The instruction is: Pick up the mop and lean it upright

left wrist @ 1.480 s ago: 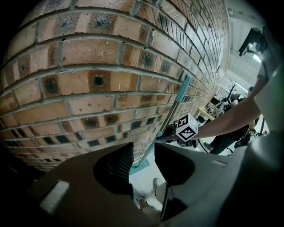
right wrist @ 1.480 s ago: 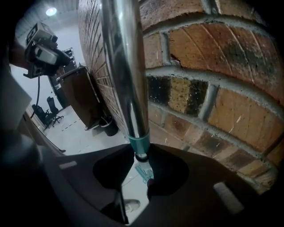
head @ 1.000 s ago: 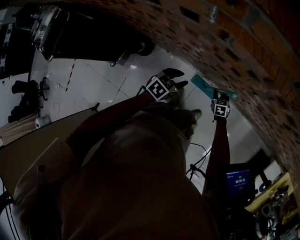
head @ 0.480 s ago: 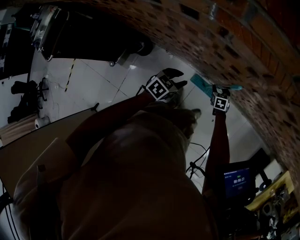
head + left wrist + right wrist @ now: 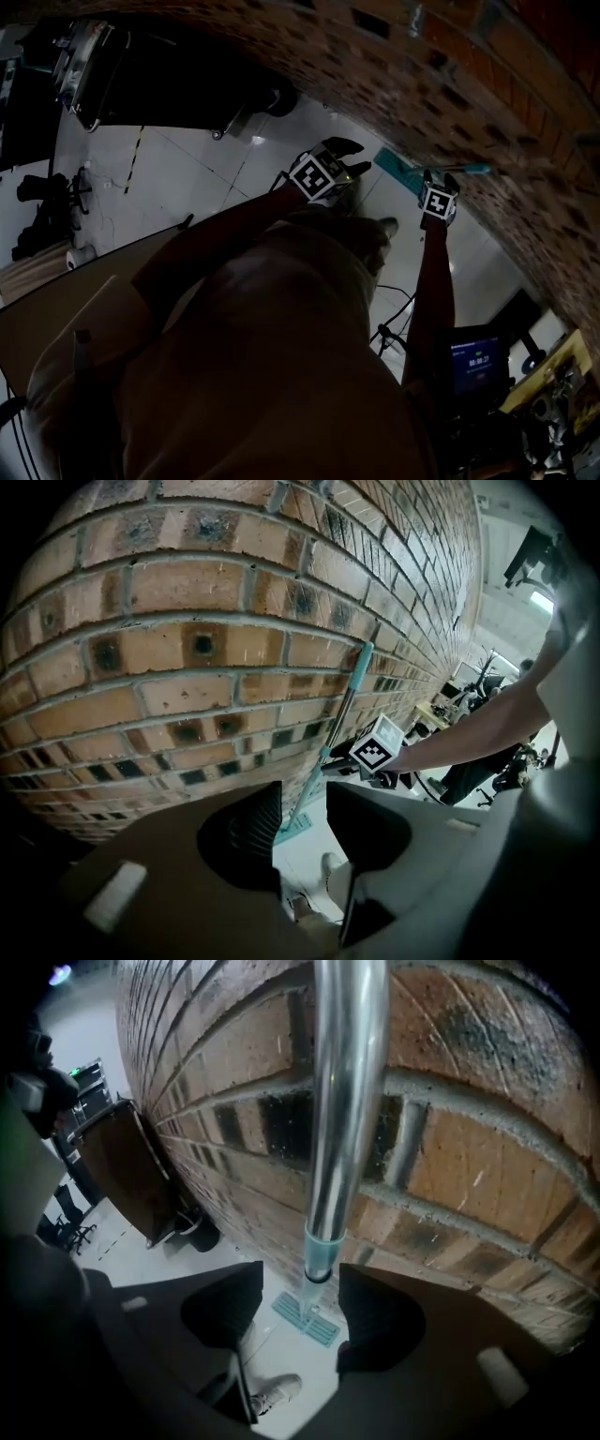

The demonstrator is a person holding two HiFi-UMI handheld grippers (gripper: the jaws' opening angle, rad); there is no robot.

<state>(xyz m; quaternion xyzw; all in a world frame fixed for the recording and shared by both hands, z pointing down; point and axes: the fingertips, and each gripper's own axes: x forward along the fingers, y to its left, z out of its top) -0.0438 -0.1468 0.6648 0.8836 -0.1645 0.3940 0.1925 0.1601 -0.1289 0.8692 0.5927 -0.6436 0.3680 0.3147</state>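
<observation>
While the mop is seen leaned upright against the brick wall, with its teal head on the pale floor, its metal handle is framed by the jaws of the right gripper, which have just been opened wide and are not pressed on it. The left gripper is held well apart from the mop, its jaws parted with nothing gripped.

Pale tiled floor bears the teal mop head and a shoe.
</observation>
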